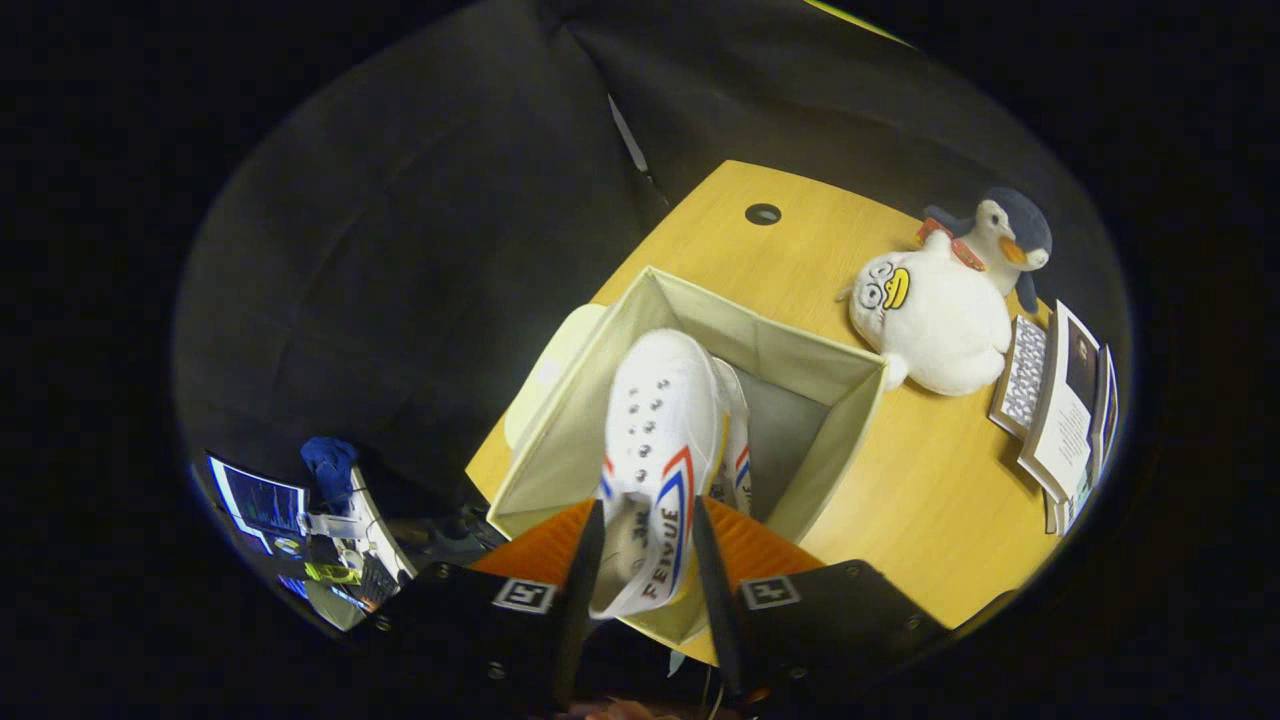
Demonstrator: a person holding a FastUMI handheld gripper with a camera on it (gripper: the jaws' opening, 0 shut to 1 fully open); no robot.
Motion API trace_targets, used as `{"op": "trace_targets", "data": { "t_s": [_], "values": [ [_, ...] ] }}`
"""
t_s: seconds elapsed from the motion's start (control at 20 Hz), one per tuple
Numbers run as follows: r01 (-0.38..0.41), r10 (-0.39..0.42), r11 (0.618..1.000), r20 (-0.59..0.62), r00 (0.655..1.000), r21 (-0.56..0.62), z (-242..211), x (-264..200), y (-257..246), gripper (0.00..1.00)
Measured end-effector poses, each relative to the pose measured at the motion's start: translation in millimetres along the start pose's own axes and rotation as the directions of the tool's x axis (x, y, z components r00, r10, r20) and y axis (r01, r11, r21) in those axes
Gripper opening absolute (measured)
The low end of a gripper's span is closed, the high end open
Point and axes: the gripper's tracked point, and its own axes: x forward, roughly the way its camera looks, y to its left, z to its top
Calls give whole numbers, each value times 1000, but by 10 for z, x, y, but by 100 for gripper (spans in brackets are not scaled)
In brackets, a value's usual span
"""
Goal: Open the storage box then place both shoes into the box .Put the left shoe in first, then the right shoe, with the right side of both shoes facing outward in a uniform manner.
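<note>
While the hand-held gripper (645,560) clamps a white shoe (660,450) by its heel, the toe points at 12 o'clock into the open storage box (840,420) on the tabletop (930,500). A second shoe (738,440) lies inside, touching it at 3 o'clock.

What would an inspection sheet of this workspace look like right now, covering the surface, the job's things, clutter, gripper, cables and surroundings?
Surface: wooden table, with a round hole near its far end.
Job's things: open storage box on the table; one white shoe held over it, a second shoe already inside beside it; what may be the lid lies beside the box.
Clutter: white plush toy, penguin plush and books beyond the box.
Gripper: gripper shut on the white shoe's heel end.
Cables: nothing seen.
Surroundings: black cloth wall; monitor below the table's level.
</note>
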Motion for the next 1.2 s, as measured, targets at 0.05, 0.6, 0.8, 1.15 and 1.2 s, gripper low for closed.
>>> {"op": "trace_targets", "data": {
  "t_s": [0.05,0.6,0.8,1.15,1.2],
  "values": [
    [16,-16,1000,17,1000,-10,20,-26,-47,75],
    [35,-51,995,186,981,90,108,-857,-458,94],
    [59,-94,989,262,960,139,58,-1264,-896,94],
    [201,-292,955,560,775,220,30,-2326,-1592,94],
    [212,-312,949,597,739,233,-18,-2511,-1607,93]
  ]
}}
